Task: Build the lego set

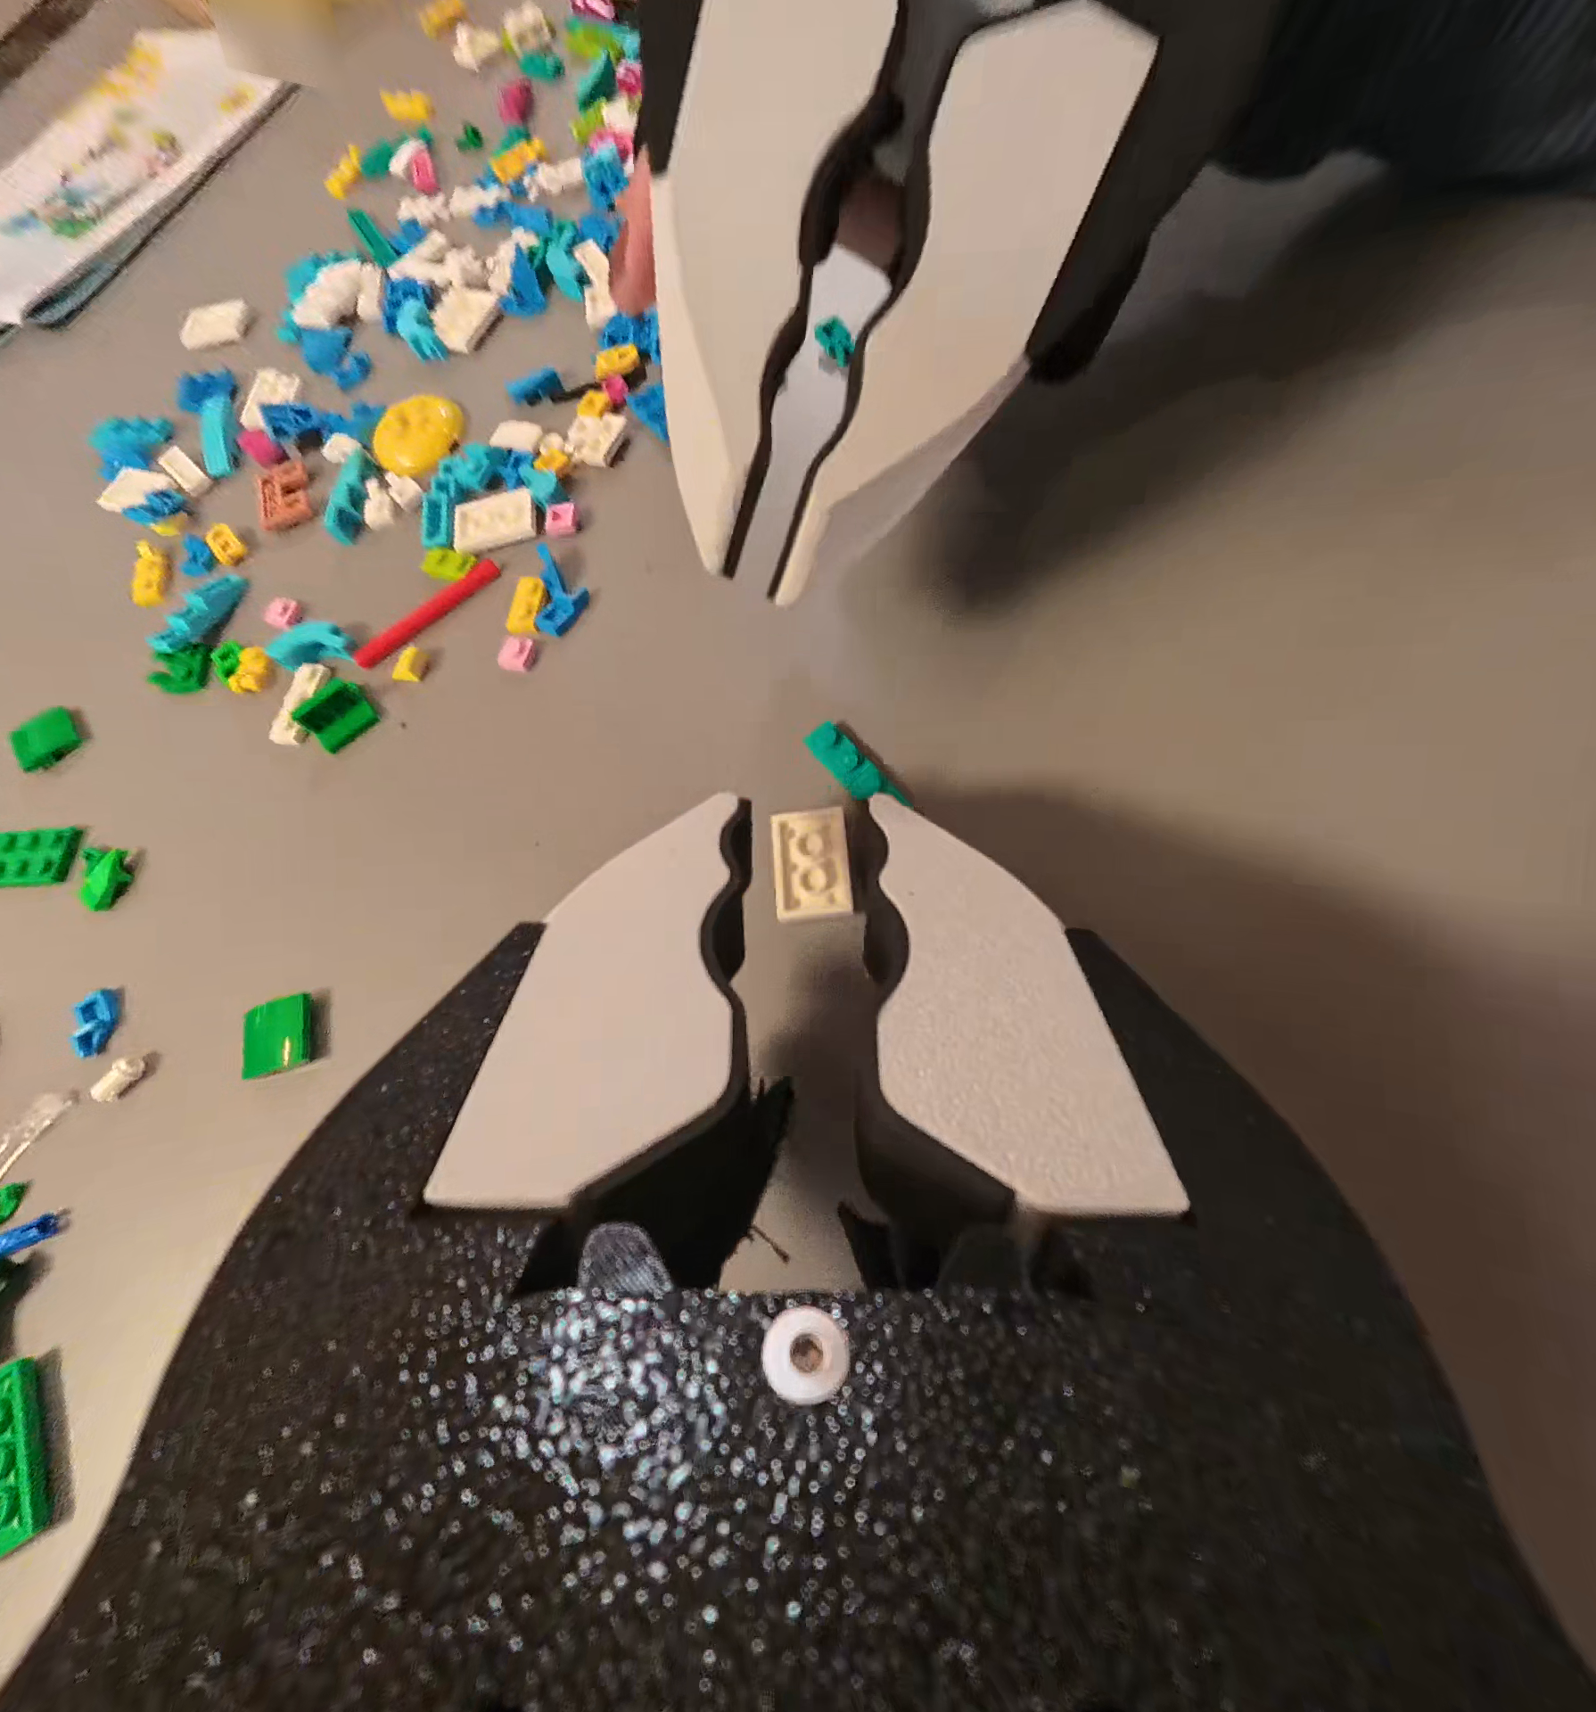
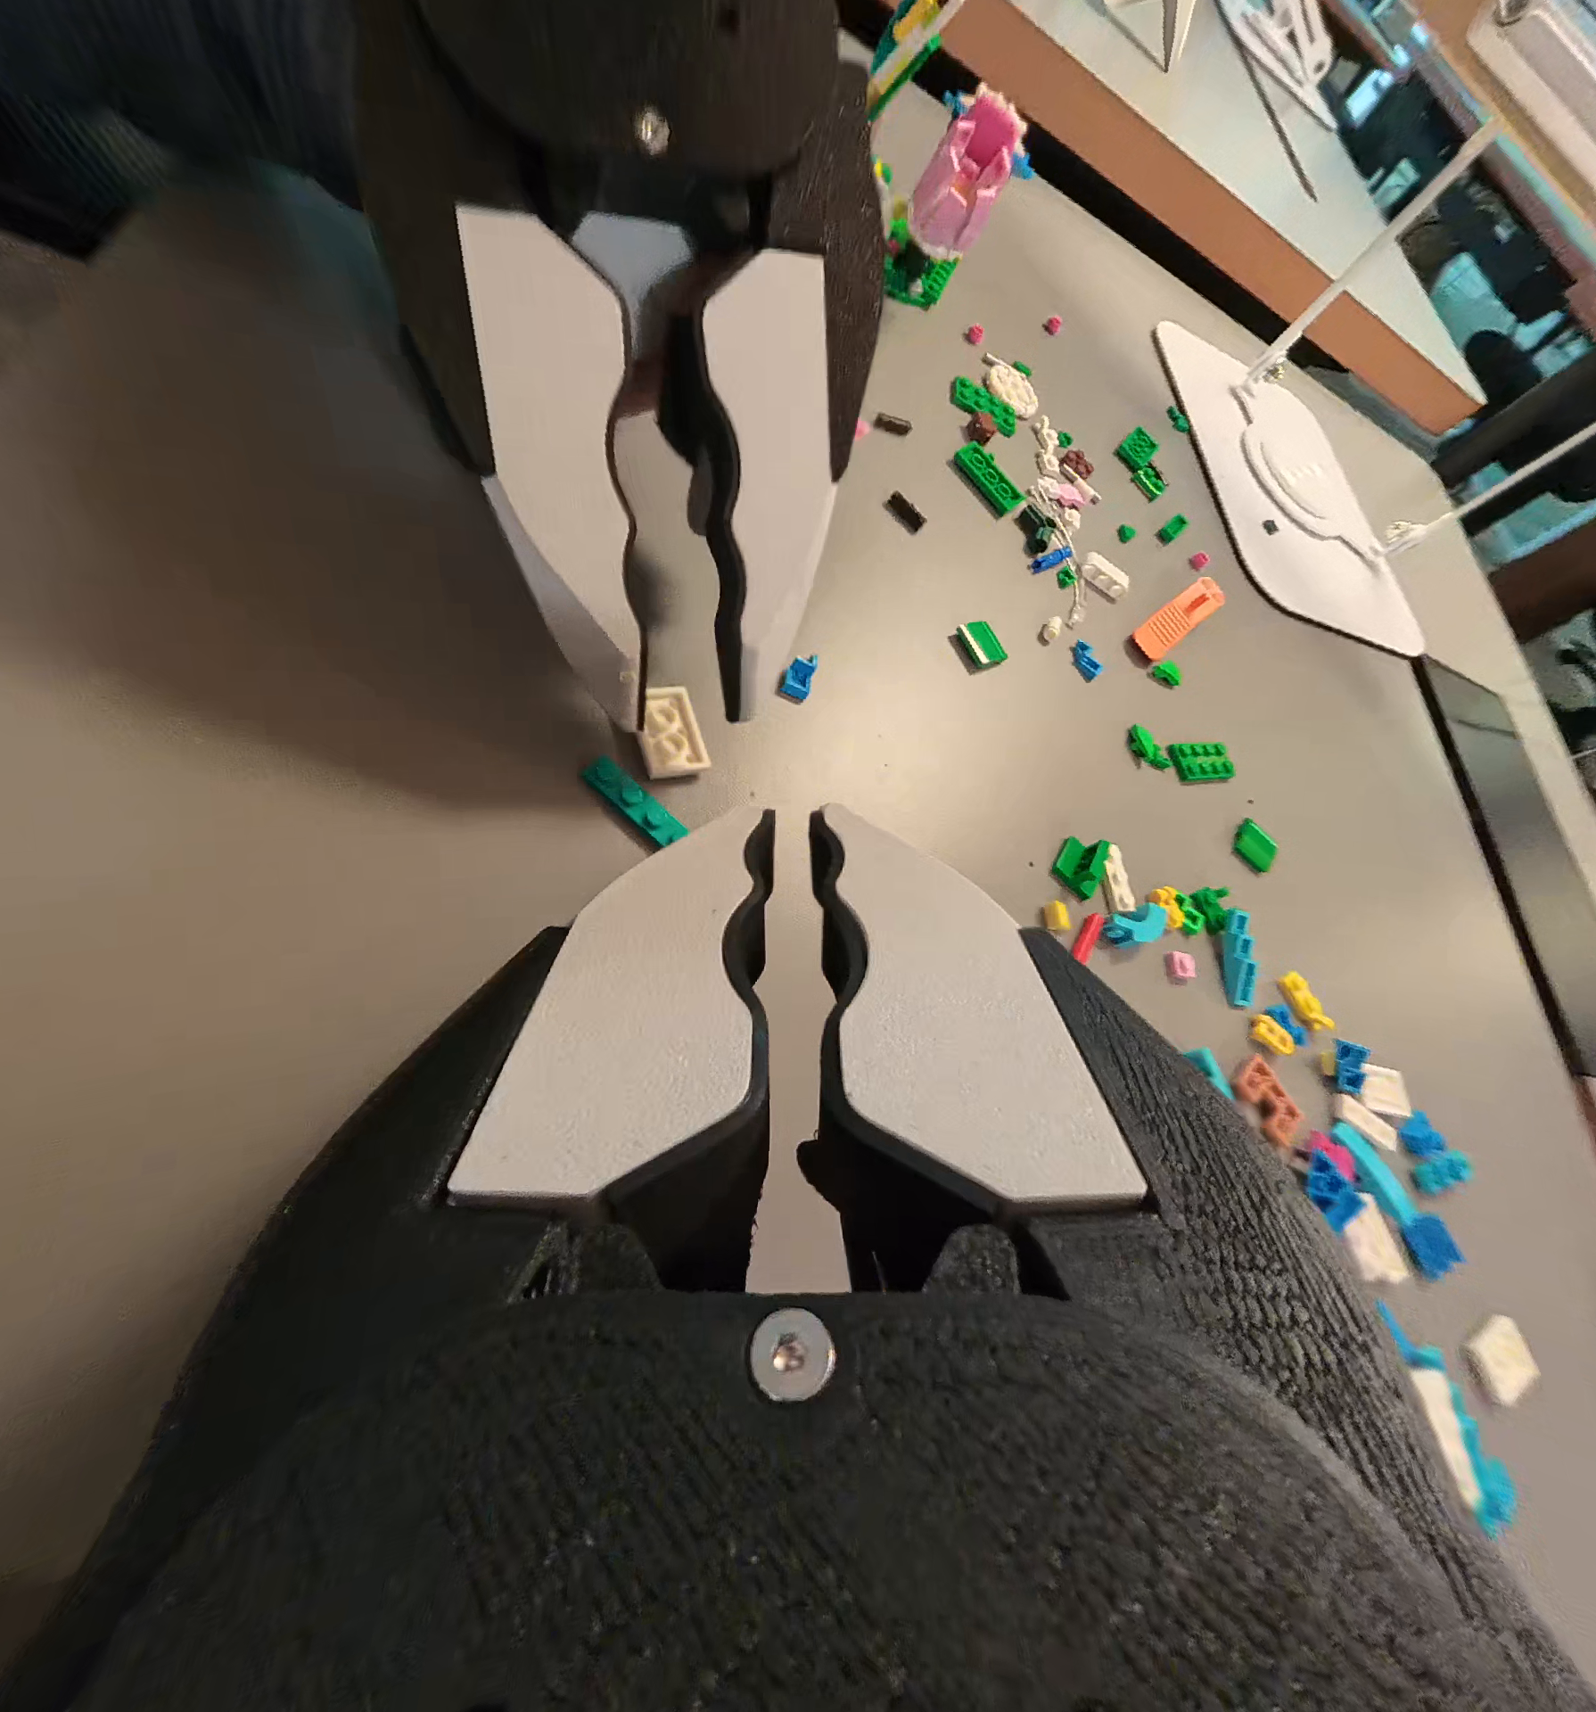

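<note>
A small white plate (image 1: 810,863) lies flat on the grey table (image 1: 1239,741). My left gripper (image 1: 804,806) is open, with one fingertip on each side of the plate and a small gap to each. A teal plate (image 1: 854,761) lies just beyond the tips. My right gripper (image 2: 792,815) is empty, its jaws closed to a narrow slit. It hovers opposite the left gripper (image 2: 683,718), facing it, close to the teal plate (image 2: 632,801) and the white plate (image 2: 677,732). It also shows in the left wrist view (image 1: 757,584).
A heap of loose blue, white, yellow and pink bricks (image 1: 405,371) lies to the left, with an instruction booklet (image 1: 99,176) behind it. Green plates (image 1: 21,857) lie nearer. A pink flower model (image 2: 970,176), an orange brick separator (image 2: 1179,619) and a white stand base (image 2: 1285,491) are farther off. Left tips to right tips: about 4 cm.
</note>
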The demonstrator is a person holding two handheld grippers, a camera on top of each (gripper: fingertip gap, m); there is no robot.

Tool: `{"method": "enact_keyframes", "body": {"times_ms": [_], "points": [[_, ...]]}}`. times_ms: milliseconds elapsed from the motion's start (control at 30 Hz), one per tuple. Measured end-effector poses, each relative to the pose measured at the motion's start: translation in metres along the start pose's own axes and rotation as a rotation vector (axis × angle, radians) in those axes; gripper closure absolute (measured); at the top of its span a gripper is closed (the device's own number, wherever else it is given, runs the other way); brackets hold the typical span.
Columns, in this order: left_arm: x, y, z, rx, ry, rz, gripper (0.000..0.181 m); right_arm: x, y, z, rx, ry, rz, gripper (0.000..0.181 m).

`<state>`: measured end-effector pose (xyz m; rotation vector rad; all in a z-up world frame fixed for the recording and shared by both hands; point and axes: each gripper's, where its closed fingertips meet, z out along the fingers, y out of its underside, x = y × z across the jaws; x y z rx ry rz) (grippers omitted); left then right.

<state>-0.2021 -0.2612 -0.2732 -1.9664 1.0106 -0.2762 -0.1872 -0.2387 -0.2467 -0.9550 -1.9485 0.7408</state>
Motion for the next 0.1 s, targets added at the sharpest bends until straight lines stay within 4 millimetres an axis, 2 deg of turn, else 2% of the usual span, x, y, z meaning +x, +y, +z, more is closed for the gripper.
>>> {"method": "enact_keyframes", "body": {"times_ms": [33, 100], "points": [[-0.0007, 0.0024, 0.0001, -0.02, -0.007, 0.005, 0.159, -0.0006, -0.0013, -0.0006, 0.013, -0.015, 0.027, 0.175], [0.0004, 0.0043, -0.0003, -0.048, -0.006, 0.005, 0.153, -0.001, -0.0037, -0.0018, 0.04, -0.04, 0.079, 0.174]]}}
